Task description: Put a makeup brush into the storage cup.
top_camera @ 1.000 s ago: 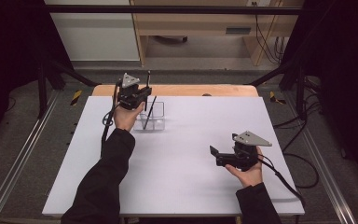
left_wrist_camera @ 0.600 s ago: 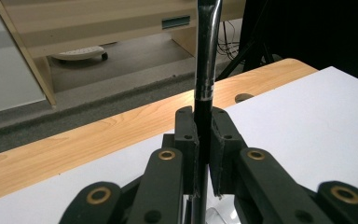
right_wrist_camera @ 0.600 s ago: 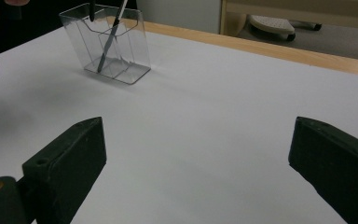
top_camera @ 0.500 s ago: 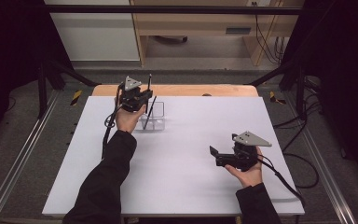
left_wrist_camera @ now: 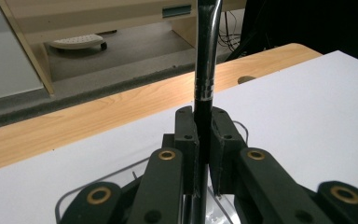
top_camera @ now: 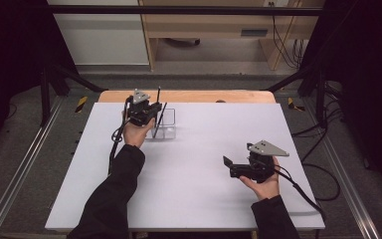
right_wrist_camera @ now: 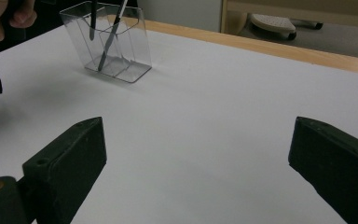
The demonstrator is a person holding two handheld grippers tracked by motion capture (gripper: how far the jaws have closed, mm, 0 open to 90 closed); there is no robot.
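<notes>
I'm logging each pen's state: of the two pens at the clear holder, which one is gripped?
The upright pen, clamped in the left tongs over the clear holder. The other pen leans free inside it.

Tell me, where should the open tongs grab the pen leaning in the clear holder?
Probably the upper end of the leaning pen, coming down from above. That end sticks out over the rim of the clear holder, while the walls block the lower part. The right tongs stand open and free; the left tongs already clamp the other pen.
</notes>
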